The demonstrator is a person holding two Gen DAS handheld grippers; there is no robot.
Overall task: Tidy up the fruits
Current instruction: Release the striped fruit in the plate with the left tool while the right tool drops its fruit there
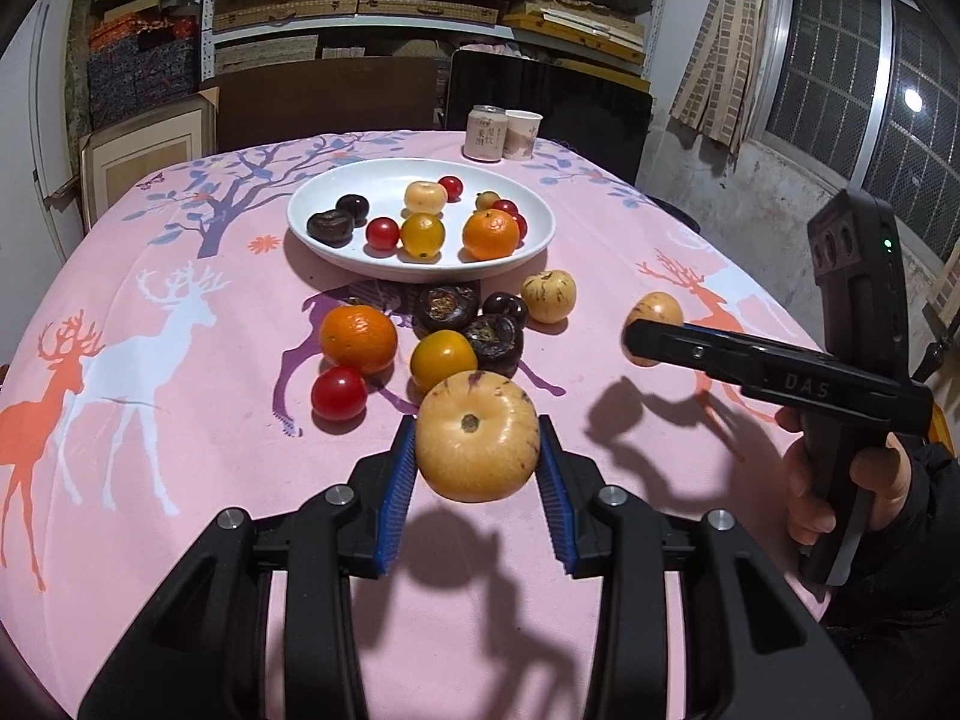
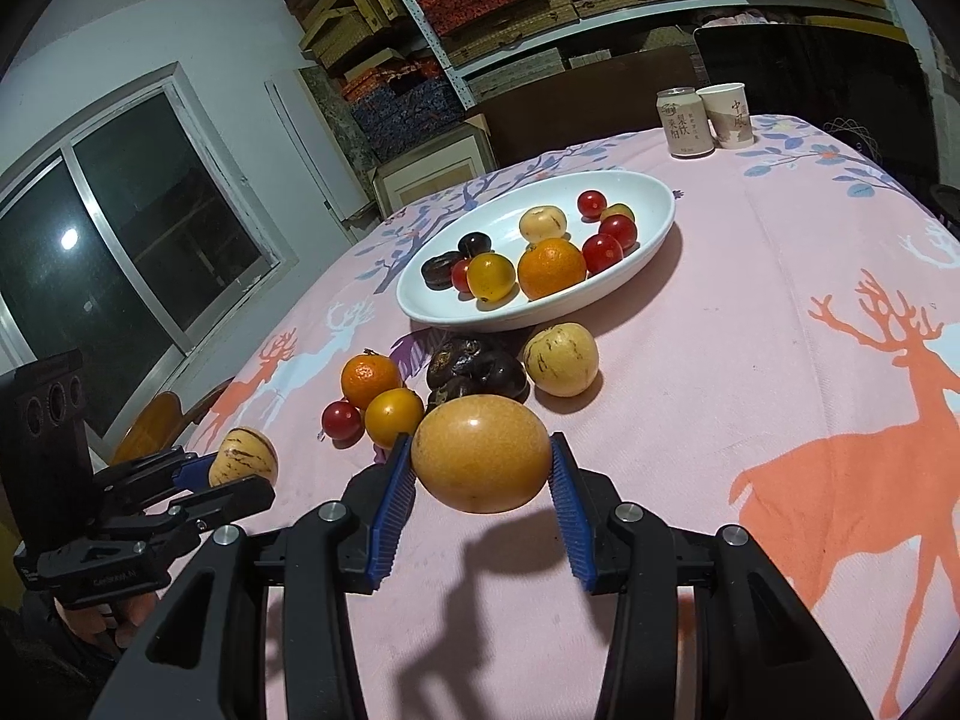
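My left gripper (image 1: 477, 450) is shut on a pale striped melon (image 1: 477, 438) and holds it above the pink cloth; it also shows in the right wrist view (image 2: 243, 457). My right gripper (image 2: 480, 456) is shut on a smooth yellow-orange melon (image 2: 480, 453), held above the table; in the left wrist view this melon (image 1: 655, 315) shows behind a finger. A white oval plate (image 1: 360, 180) holds an orange (image 1: 490, 234), cherry tomatoes, dark fruits and yellow fruits. In front of the plate lie an orange (image 1: 358, 339), a red tomato (image 1: 339, 394), a yellow tomato (image 1: 443, 360), dark fruits (image 1: 447, 309) and a striped melon (image 1: 548, 297).
A drink can (image 1: 485, 133) and a paper cup (image 1: 522, 133) stand at the table's far edge. A dark chair back (image 1: 546, 102) and shelves of boxes are behind the table. Windows are at the side.
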